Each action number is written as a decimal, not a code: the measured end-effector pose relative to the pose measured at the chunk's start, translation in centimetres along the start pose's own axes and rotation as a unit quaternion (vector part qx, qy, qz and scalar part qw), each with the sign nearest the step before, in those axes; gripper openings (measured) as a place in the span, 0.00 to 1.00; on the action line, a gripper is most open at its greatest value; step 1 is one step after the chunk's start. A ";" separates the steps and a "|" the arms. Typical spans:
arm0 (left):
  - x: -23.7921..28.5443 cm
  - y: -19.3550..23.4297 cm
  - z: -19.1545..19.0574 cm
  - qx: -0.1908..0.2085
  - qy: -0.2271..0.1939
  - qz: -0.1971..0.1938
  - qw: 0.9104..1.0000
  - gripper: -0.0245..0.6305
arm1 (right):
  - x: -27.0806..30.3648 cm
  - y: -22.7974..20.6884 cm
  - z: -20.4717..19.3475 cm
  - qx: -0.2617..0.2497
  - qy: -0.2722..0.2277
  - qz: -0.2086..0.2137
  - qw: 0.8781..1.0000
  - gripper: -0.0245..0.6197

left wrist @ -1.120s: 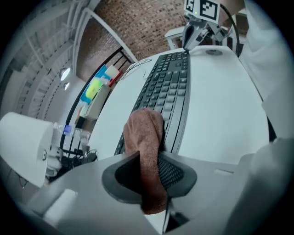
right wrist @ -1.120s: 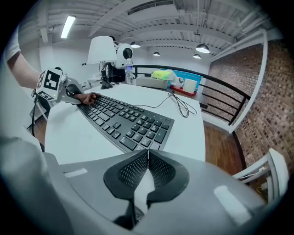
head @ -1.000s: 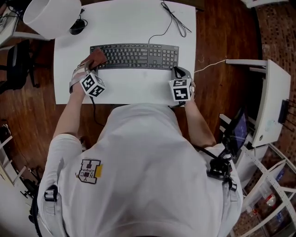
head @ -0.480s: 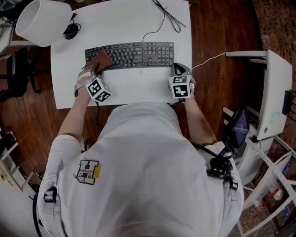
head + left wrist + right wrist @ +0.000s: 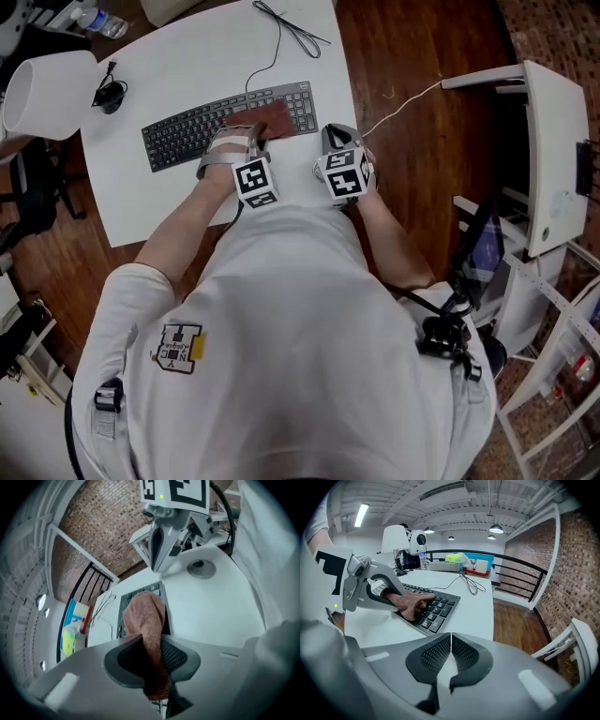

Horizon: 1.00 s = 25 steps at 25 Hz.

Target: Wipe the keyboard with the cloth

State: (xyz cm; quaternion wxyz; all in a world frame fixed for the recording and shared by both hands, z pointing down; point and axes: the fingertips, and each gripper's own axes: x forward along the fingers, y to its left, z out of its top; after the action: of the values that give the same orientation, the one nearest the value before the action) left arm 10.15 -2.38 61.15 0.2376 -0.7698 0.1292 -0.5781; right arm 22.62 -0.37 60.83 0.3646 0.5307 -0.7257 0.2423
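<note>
A black keyboard (image 5: 202, 127) lies slanted on the white table (image 5: 178, 202). My left gripper (image 5: 255, 139) is shut on a brown cloth (image 5: 266, 119), which lies pressed on the keys at the keyboard's right end. In the left gripper view the cloth (image 5: 146, 620) runs up from between the jaws over the keyboard (image 5: 124, 605). My right gripper (image 5: 332, 133) is shut and holds nothing, resting on the table by the keyboard's right front corner. The right gripper view has its closed jaws (image 5: 451, 644) low in the frame, with the cloth (image 5: 410, 604) and the left gripper (image 5: 365, 590) on the keyboard (image 5: 438, 609).
A white lampshade (image 5: 47, 89) and a small black object (image 5: 111, 94) sit at the table's left. A thin black cable (image 5: 286, 33) trails off the far edge. A white cabinet (image 5: 553, 159) stands at the right on the wooden floor (image 5: 422, 169).
My left gripper has swept the cloth along the keys from the keyboard's left end to its right end. The right gripper has stayed by the right corner.
</note>
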 end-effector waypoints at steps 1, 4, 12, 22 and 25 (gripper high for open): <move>0.4 0.0 1.7 0.012 -0.011 -0.002 1.000 0.16 | 0.0 -0.2 -0.1 0.002 -0.001 0.000 1.000 0.05; 1.4 -0.3 5.3 0.032 -0.029 -0.011 0.999 0.16 | 0.0 -0.9 -0.3 0.004 -0.002 -0.001 1.000 0.05; 0.3 0.3 -0.9 -0.023 0.002 -0.001 1.000 0.16 | 0.1 -0.6 0.6 -0.009 -0.001 0.000 1.000 0.05; -6.0 0.5 -25.3 -0.174 0.132 0.055 0.974 0.16 | 0.6 3.1 3.2 -0.046 -0.003 -0.002 0.999 0.05; -7.2 0.2 -29.5 -0.193 0.158 0.062 0.966 0.16 | 0.4 3.4 3.5 -0.042 -0.003 -0.008 0.999 0.05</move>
State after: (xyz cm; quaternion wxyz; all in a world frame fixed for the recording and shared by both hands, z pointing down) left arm -20.08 -5.52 61.54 0.0964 -0.6904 0.3218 -0.6407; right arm 18.38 -2.16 59.13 0.3862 0.5211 -0.7325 0.2066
